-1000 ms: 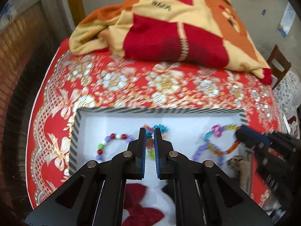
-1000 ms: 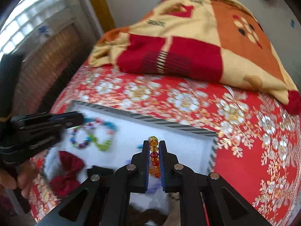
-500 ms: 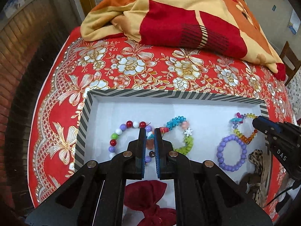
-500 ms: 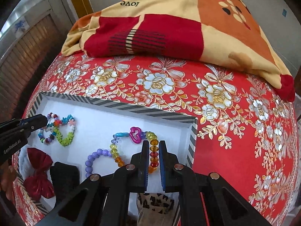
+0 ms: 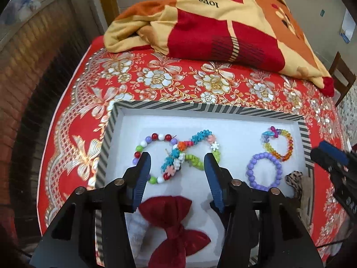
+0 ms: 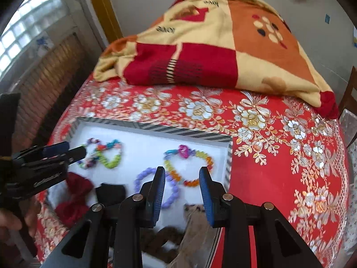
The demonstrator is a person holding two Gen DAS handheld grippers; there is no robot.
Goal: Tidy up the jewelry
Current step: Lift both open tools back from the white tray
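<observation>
Striped tray [image 5: 209, 108] holding beaded bracelets [image 5: 264, 170], red bow [image 5: 176, 221], perhaps scrunchies, both hand-held grippers opening, empty

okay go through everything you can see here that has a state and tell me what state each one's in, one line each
Left claw: jaws opening, nothing between the pads.
Right claw: jaws opening, nothing gripped.
Striped box: lidless, on the red cloth.
Purple bracelet: flat in the box, touching the rainbow one.
Rainbow bracelet: flat, released.
Round-bead bracelet: flat, overlapped by the flower bracelet.
Flower bracelet: flat, twisted.
Red bow: lying in the box.
Blanket: rumpled.

Blk fingers [image 5: 142, 174], blue pads, brass screws
</observation>
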